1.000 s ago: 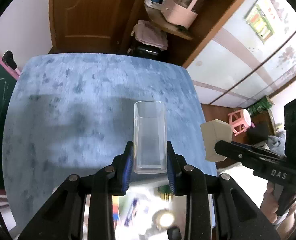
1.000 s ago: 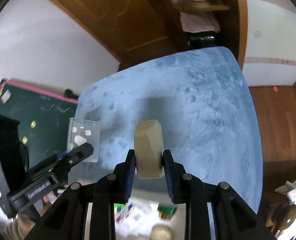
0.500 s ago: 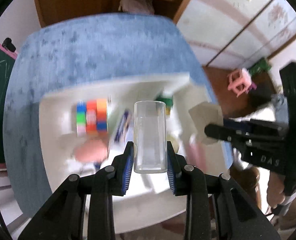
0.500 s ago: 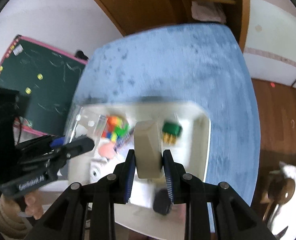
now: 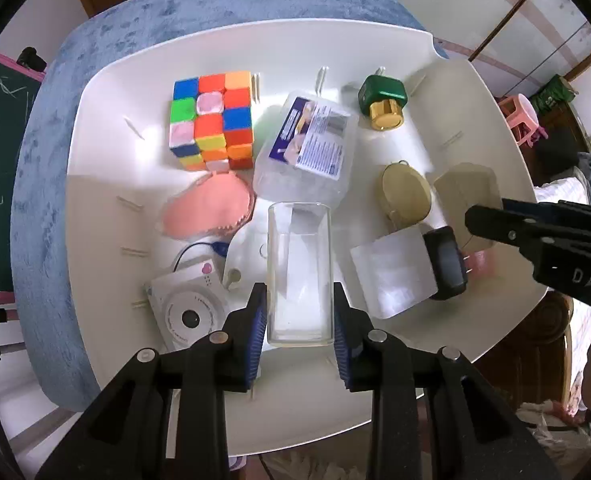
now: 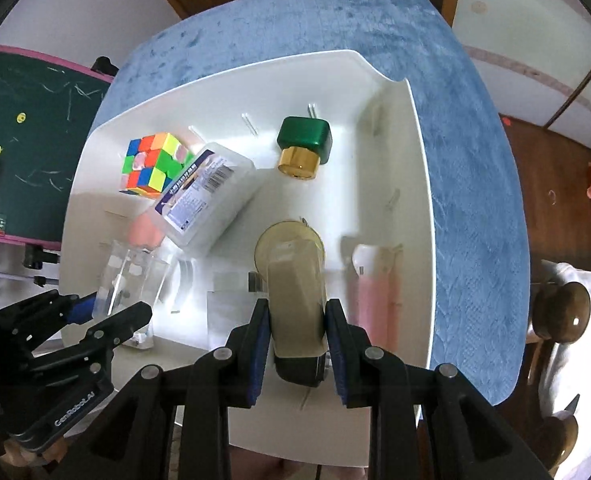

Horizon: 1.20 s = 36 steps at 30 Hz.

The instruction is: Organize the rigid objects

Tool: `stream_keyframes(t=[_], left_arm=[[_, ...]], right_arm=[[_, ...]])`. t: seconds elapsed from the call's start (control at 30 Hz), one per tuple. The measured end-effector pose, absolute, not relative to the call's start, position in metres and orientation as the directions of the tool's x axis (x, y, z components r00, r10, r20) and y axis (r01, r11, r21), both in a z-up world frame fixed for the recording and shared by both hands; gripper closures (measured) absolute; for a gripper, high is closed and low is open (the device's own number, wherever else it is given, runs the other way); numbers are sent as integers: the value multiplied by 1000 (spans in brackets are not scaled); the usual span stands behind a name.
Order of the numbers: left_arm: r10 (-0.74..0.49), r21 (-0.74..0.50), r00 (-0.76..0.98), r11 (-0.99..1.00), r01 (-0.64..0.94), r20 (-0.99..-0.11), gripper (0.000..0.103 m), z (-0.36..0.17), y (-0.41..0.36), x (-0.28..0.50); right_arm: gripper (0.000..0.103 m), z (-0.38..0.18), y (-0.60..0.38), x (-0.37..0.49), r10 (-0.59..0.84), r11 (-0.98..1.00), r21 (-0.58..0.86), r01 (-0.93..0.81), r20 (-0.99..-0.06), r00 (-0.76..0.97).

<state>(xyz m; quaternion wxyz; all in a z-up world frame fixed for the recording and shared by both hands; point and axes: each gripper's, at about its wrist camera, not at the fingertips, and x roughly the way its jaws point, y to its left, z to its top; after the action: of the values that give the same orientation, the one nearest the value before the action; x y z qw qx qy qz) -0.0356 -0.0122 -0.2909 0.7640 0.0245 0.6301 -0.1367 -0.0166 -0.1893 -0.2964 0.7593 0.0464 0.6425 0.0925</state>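
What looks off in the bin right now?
The labelled clear box sits tilted, propped on the pink item rather than flat. The green bottle lies on its side. The rest is loose clutter; nothing looks spilled or broken.

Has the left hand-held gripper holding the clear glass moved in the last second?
Yes. The left hand-held gripper, gripping the clear glass, swung from above the bare blue cloth to over the white tray.

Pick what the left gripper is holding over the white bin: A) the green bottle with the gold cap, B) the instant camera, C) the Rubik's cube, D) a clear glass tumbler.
D: the left gripper has its blue pads clamped on the sides of a clear glass tumbler, while the other three lie in the white bin.
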Motion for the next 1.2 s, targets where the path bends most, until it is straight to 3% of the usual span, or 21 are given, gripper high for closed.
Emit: stream_keyframes(t=[0.2,0.27,0.33,0.4,0.77,0.87,1.2], left_arm=[[-158,-109,204,966,235,-966,65,-290,-9,-39],[-171,-122,215,967,222,-962,50,-287,-7,-40],[-186,-136,232,967,215,-955,35,-281,-5,-41],[-186,-133,261,969,208,-947,28,-274,-3,-42],[-119,-58,396,985,164,-911,27,-211,1,-54],[-88,-21,435,987,158,-896,27,-192,-1,-62],[-81,-41,532,995,86,-843,27,-131,11,-78]], right_arm=[[74,-291,-181,-23,177,983,162,-88,-965,193],[72,-288,-177,-25,179,982,163,-92,-962,204],[55,-283,-176,-29,173,983,155,-98,-960,220],[49,-275,-174,-34,165,985,143,-101,-953,254],[49,-216,-154,-57,170,979,108,-171,-897,407],[42,-193,-150,-64,168,979,95,-178,-871,461],[40,-138,-152,-79,187,981,124,-152,-822,537]])
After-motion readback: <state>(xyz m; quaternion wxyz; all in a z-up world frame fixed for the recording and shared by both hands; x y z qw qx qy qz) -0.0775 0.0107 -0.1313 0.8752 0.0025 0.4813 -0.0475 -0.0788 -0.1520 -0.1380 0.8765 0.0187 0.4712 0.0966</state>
